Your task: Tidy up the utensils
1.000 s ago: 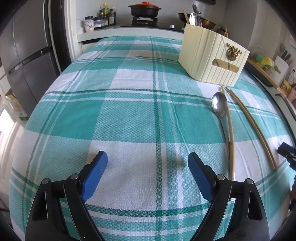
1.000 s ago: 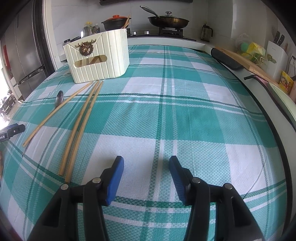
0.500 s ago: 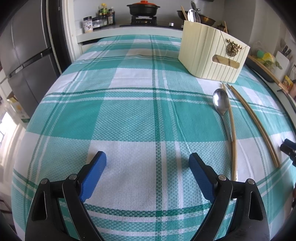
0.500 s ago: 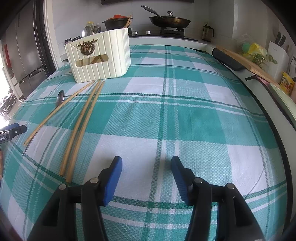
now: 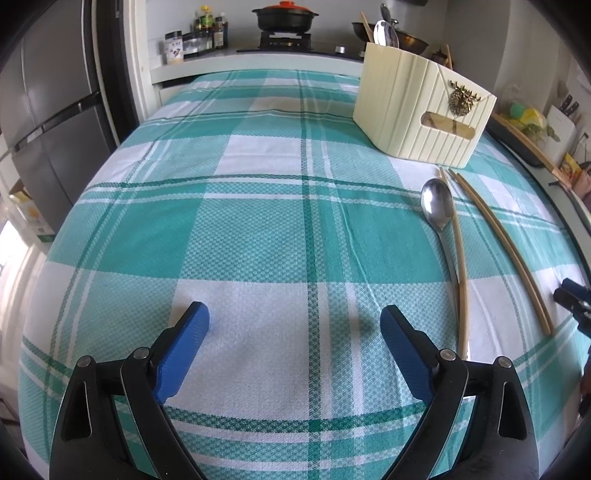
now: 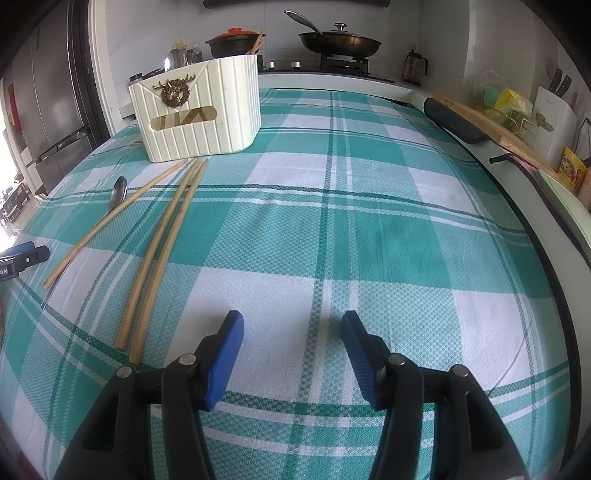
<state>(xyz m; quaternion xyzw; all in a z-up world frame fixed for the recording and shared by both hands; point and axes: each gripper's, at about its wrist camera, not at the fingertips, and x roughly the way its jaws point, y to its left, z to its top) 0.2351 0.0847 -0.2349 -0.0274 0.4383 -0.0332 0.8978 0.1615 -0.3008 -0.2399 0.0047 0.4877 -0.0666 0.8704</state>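
A cream ribbed utensil holder [image 5: 421,114] with a gold deer emblem stands on the green plaid tablecloth [image 5: 258,229]; it also shows in the right wrist view [image 6: 199,110]. It holds a spoon and chopsticks. A metal spoon [image 5: 437,206] and a wooden chopstick [image 5: 460,258] lie in front of it, with a pair of chopsticks [image 6: 162,251] beside them. My left gripper [image 5: 293,325] is open and empty, left of the spoon. My right gripper [image 6: 291,328] is open and empty, right of the chopstick pair.
A stove with a red-lidded pot [image 5: 286,16] and a pan [image 6: 340,40] stands behind the table. A fridge [image 5: 48,110] is at the left. A counter with a cutting board [image 6: 491,129] and knife block [image 6: 554,114] runs along the right.
Both grippers have moved a little forward toward the holder, which looks slightly nearer. Both stay open. The utensils have not moved.
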